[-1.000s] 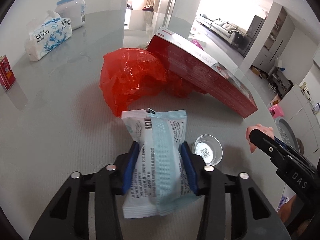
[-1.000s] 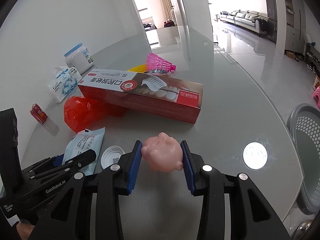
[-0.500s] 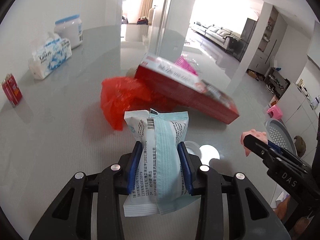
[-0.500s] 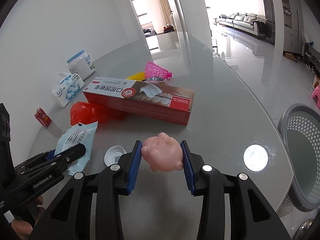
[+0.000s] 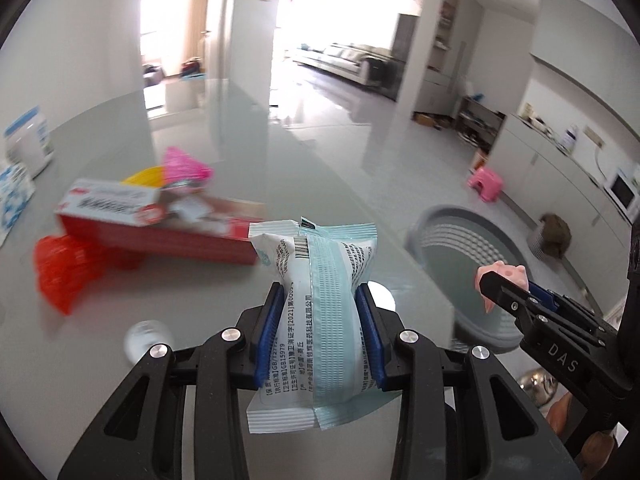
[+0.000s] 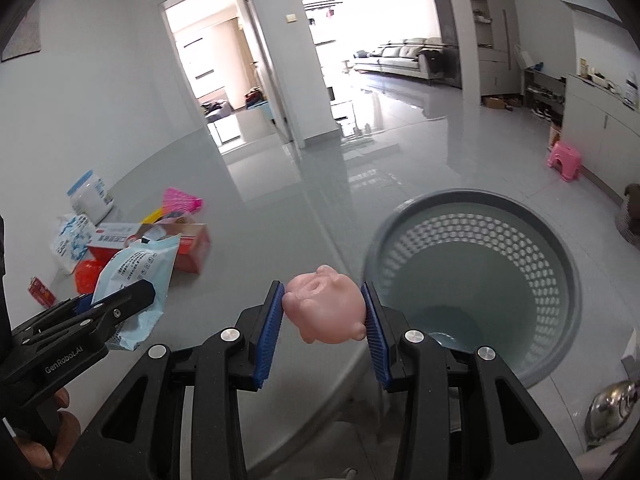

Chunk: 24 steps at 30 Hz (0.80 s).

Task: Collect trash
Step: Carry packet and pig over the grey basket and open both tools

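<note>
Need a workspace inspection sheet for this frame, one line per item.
Surface: grey glossy table, round edge nearest the basket.
Job's things: wet-wipe pack in left tool; pink pig toy in right tool; grey perforated basket on floor beside table, appears empty.
Clutter: red box, red bag, pink shuttlecock, bottle cap, tissue pack, white jar, small red carton.
Grippers: both shut on loads.
Cables: nothing seen.
Surroundings: pink stool, sofa, open doorway.
</note>
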Available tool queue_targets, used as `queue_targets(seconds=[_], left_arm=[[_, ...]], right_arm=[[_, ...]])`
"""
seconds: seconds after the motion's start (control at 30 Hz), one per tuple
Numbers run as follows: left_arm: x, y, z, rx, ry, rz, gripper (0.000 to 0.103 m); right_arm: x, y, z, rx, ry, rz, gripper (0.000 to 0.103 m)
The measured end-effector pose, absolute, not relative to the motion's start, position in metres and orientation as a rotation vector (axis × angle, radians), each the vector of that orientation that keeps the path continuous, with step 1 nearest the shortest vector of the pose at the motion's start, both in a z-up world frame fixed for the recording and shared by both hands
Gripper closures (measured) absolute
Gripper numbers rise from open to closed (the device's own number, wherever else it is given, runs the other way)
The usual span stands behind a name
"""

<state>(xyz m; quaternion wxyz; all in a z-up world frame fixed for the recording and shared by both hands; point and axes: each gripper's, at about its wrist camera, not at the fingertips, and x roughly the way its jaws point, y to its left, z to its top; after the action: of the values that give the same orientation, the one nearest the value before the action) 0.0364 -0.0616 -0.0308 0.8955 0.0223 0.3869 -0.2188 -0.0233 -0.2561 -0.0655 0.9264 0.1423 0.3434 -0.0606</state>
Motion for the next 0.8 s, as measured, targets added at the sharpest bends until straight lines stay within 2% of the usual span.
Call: queue_targets(seconds=[0.4, 0.8], left_arm=[[0.051, -0.189, -0.058, 0.171, 0.864, -0.659, 0.067], [0.066, -0.234, -0.088, 0.223, 0.939, -0.682, 0.065]], right_arm=[[-0.048, -0.360, -0.095, 0.398, 0.729, -0.301, 0.065], [-0.038, -0.388, -0.123, 0.433, 0.777, -0.310, 0.065]])
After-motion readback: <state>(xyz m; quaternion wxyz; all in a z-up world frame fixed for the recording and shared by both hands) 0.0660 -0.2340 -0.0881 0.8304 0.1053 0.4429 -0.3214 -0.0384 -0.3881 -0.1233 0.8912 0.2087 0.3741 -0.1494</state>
